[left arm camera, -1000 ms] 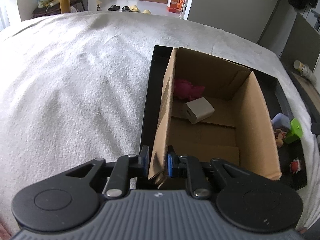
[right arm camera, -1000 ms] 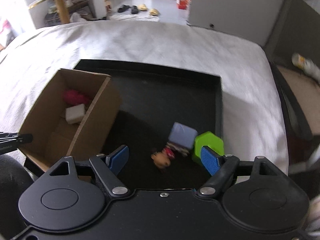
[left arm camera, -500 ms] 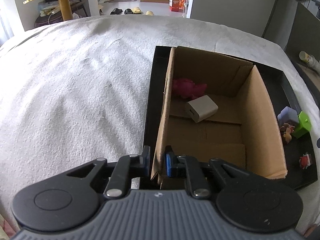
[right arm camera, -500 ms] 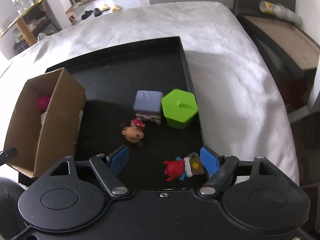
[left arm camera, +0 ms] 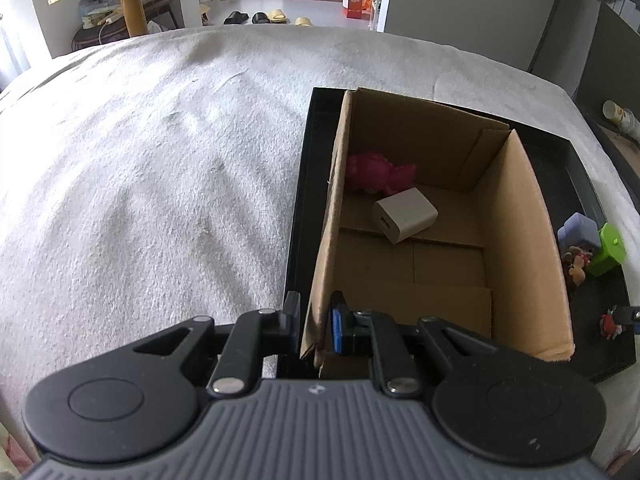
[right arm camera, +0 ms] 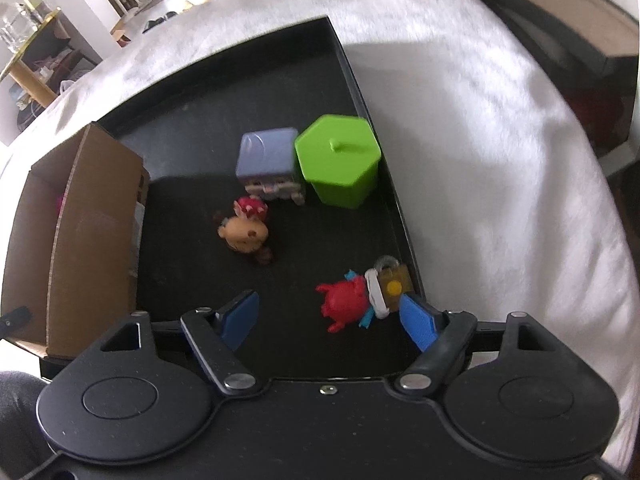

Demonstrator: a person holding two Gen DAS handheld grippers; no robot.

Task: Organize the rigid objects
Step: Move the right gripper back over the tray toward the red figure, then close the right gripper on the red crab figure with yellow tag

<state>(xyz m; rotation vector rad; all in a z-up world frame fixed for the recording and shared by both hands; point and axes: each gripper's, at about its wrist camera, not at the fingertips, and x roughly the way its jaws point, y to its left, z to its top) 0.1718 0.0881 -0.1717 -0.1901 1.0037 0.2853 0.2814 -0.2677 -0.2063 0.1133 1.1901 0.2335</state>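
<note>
Gripping cardboard box [left arm camera: 520, 248], left gripper [left arm camera: 314, 320]; only right view shows padlock [right arm camera: 394, 284].

The black tray [right arm camera: 352, 76] has open floor in its near middle, between the cardboard box [right arm camera: 92, 240] on the left and the red figure [right arm camera: 346, 304] by the right rim. Farther back a lilac block [right arm camera: 266, 156] and green hexagonal pot [right arm camera: 340, 160] stand touching — a wall. The box's near half is bare — only a white charger [left arm camera: 404, 214] and pink toy [left arm camera: 376, 172] lie at its far end.

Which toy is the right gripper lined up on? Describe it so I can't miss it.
On the black tray, look at the near right corner, between the right gripper and the rim. The red figure there lies flat, alone, well nearer than the green pot.
</note>
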